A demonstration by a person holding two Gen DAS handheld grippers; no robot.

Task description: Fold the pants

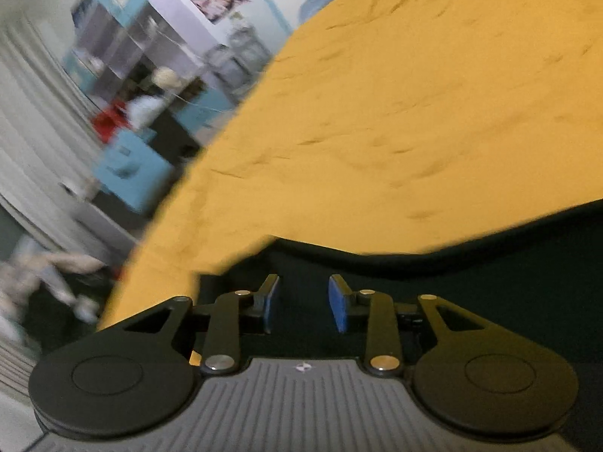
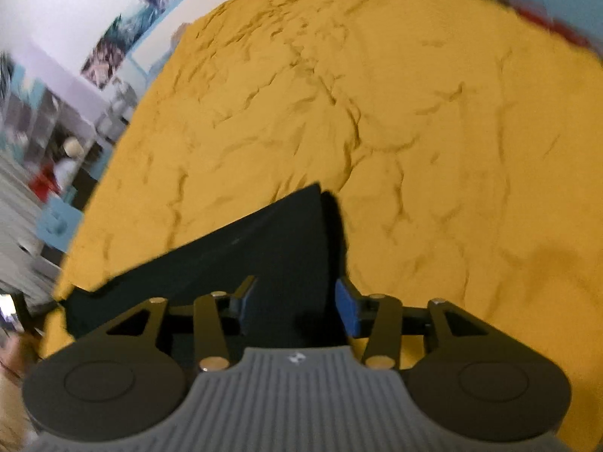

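Your left gripper point(image 1: 303, 303) hangs over the pants point(image 1: 490, 301), blue pads point(image 1: 336, 303) parted and holding nothing. Your right gripper point(image 2: 294, 303) hangs over the pants' corner, its jaws likewise spread wide.

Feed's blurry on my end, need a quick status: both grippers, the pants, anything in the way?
Left gripper open, over dark pants. Right gripper open, above the pants' corner. Pants flat on yellow bedspread. Nothing in the way.
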